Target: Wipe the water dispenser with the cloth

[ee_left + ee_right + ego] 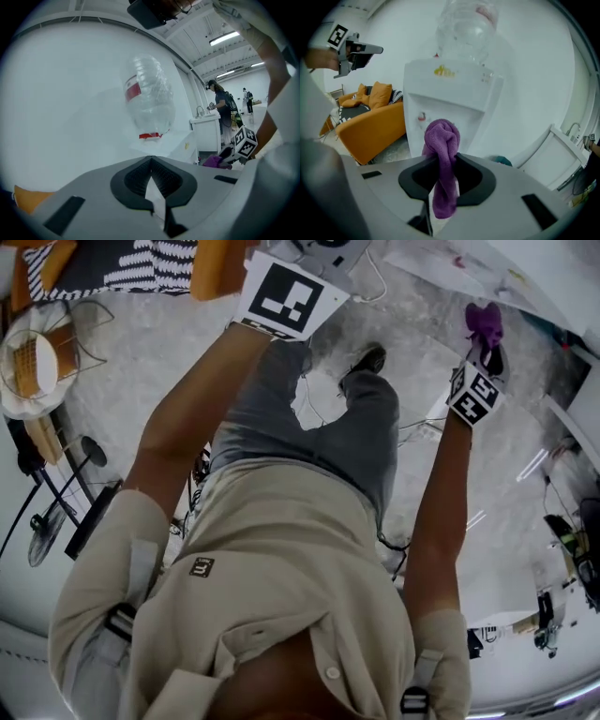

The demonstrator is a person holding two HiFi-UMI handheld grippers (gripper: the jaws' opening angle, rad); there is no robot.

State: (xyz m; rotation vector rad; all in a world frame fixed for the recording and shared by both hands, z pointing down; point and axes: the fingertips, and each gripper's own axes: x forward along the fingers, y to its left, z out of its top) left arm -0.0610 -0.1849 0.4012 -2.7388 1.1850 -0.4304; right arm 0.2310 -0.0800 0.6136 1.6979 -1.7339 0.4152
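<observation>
Right hand-held gripper (pixel 446 163) clamps purple cloth (pixel 442 137) facing water dispenser (pixel 452 96)

1. The light is cool and even. It comes from ceiling strip lights (pixel 224 38), which flare white in the left gripper view.
2. The white wall (pixel 61 103) there is washed out, and the clear bottle (pixel 150 101) against it looks soft, perhaps slightly out of focus.
3. Both gripper views bend hard at the rim and have black corners.
4. The purple cloth (pixel 443 159) is sharp and evenly lit.
5. The head view is dimmer, and shadows on the floor (pixel 169 343) are faint.
</observation>
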